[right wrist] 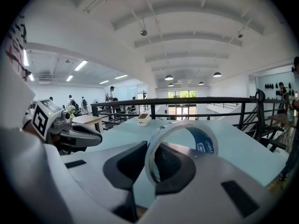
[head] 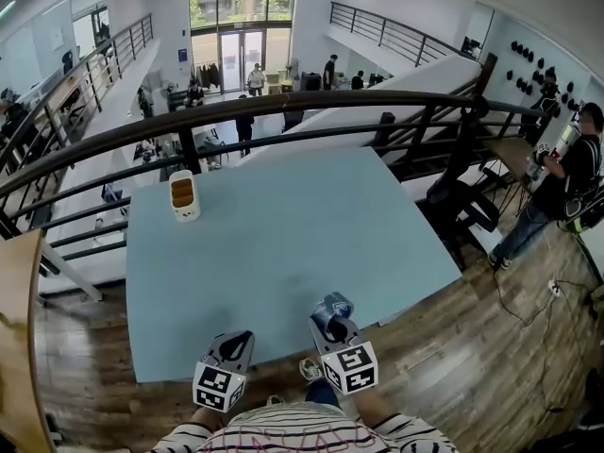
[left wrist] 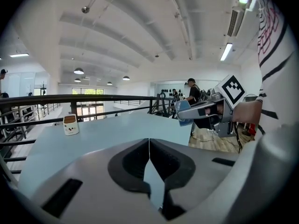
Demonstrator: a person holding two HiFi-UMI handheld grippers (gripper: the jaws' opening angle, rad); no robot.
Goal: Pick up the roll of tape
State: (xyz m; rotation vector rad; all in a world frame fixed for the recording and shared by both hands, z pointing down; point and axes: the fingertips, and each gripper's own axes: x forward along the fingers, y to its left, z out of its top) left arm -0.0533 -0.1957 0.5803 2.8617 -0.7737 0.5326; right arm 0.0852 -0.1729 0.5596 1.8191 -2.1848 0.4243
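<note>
Right tool (right wrist: 150, 166) pinches the roll of tape (right wrist: 183, 125) by its thin wall, above the surface (head: 283, 243).
Left tool (left wrist: 149, 168) closed, empty; that narrow pinch could let the roll swivel and drop.

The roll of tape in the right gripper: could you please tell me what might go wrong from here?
1. The right gripper pinches the roll of tape by one side of its thin wall; it could twist or slip out.
2. It hangs near the table's front edge; dropped, it might roll onto the floor.
3. The shut, empty left gripper is close and could bump it.
</note>
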